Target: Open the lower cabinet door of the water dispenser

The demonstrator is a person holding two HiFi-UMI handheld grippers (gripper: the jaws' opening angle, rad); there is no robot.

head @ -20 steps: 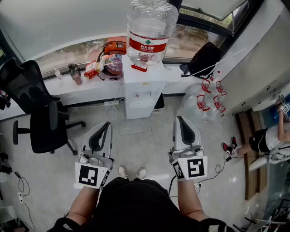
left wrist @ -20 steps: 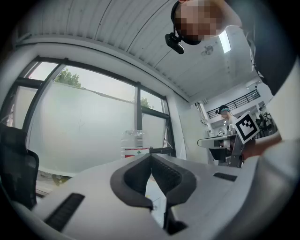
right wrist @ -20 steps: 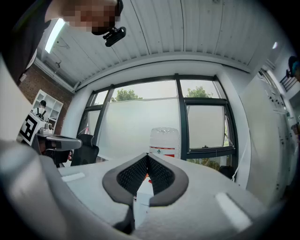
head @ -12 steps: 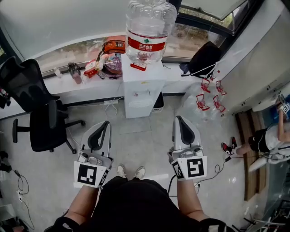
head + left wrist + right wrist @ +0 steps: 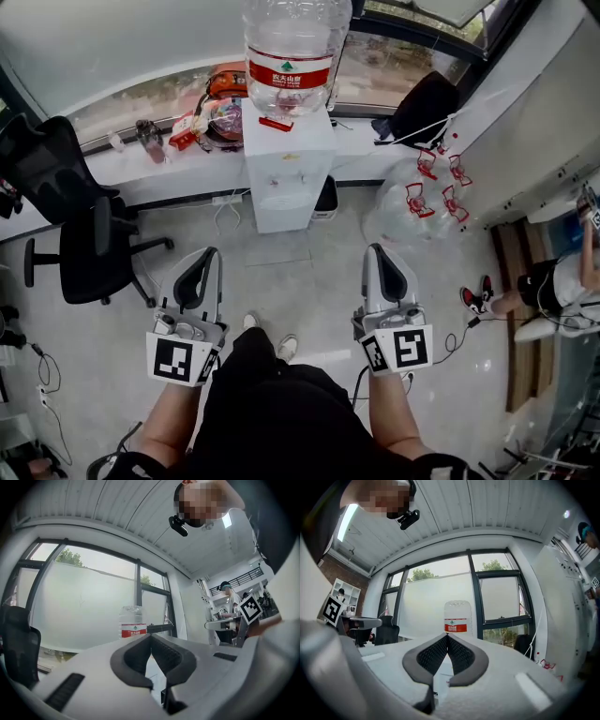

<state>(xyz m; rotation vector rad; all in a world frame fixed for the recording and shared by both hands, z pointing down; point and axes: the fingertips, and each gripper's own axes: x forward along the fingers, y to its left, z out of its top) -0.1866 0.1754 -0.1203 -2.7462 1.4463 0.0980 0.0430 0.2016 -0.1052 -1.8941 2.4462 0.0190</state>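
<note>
L gripper (image 5: 206,255) jaws together, empty | R gripper (image 5: 378,251) closed too | water dispenser (image 5: 289,173) ahead, bottle (image 5: 292,33) label (image 5: 289,73) red (text unreadable)

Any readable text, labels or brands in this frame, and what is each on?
Bottle label: white print on a red band, too small to read.
Packets left of it: print too blurred to read.
Cubes: square marker patterns, no words.
Nothing is legible.

Office, by the look. Black swivel chair (image 5: 80,230) beside a long window ledge (image 5: 202,169) (snack clutter on it), bottled water dispenser (image 5: 287,178), tall dark-framed windows (image 5: 436,602), clear jugs (image 5: 412,202) on the floor (image 5: 300,281).
</note>
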